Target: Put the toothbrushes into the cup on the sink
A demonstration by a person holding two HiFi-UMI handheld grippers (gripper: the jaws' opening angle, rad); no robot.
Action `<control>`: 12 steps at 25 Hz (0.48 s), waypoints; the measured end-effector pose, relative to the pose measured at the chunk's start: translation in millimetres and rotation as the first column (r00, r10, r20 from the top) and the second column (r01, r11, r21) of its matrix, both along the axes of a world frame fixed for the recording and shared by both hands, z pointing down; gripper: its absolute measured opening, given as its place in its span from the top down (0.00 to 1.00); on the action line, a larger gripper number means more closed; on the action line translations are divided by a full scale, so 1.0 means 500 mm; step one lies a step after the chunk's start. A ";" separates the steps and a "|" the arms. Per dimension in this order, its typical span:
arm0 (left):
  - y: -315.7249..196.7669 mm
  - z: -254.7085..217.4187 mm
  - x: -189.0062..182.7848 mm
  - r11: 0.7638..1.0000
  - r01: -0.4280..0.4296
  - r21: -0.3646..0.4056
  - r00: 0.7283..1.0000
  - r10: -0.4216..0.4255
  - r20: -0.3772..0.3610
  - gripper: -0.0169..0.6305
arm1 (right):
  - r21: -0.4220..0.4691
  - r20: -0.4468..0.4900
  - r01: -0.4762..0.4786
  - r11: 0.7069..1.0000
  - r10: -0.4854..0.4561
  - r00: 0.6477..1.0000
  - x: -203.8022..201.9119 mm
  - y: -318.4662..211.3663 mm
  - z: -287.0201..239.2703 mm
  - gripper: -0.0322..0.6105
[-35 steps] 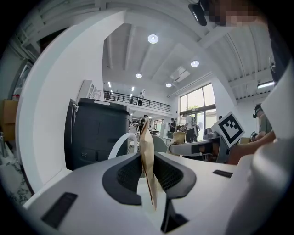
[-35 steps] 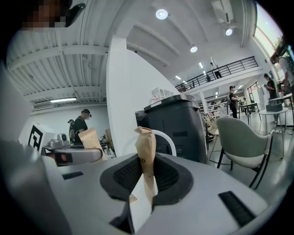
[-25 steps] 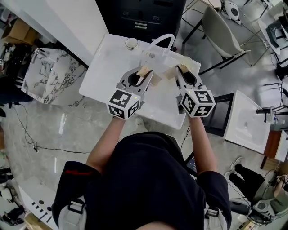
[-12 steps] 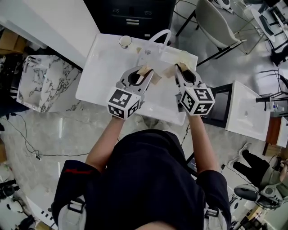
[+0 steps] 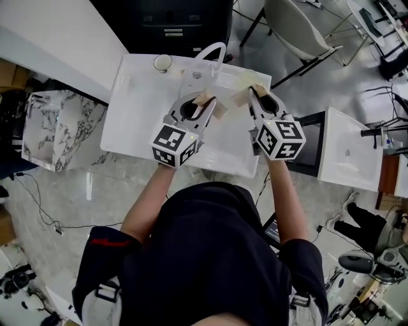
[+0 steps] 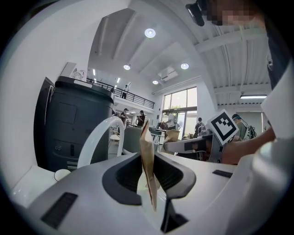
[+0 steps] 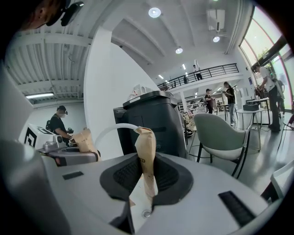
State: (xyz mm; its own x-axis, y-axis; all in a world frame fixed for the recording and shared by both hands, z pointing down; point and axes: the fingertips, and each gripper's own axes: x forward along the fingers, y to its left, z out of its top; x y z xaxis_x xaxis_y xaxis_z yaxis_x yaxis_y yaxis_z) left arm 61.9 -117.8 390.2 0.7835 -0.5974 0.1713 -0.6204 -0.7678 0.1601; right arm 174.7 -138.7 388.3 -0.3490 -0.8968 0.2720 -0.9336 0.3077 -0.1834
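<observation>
A pale chair (image 5: 290,27) stands on grey marble floor (image 5: 83,184) (dark cabinet (image 5: 178,19) nearby) under recessed ceiling lights (image 6: 149,32).

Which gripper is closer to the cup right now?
Left. The left gripper is right of the cup, toward the person; the right gripper is farther right, beyond the faucet.

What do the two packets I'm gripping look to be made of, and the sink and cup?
Left packet and right packet: brown kraft-like paper, matte, creased and pinched flat between the jaws. Sink: glossy white, likely ceramic or cast resin, judging by the soft reflections on it. Cup: pale and smooth-looking, but too small to tell the material.
</observation>
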 end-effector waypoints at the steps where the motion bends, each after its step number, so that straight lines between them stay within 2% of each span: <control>1: -0.006 0.001 0.008 1.000 0.000 -0.002 1.000 0.000 0.001 0.85 | -0.001 0.001 -0.001 1.000 0.001 1.000 0.008 -0.006 0.000 0.82; 12: -0.069 0.028 0.074 0.999 0.039 -0.036 0.999 -0.039 0.004 0.85 | -0.017 0.003 -0.009 1.000 0.009 1.000 0.099 -0.081 0.015 0.82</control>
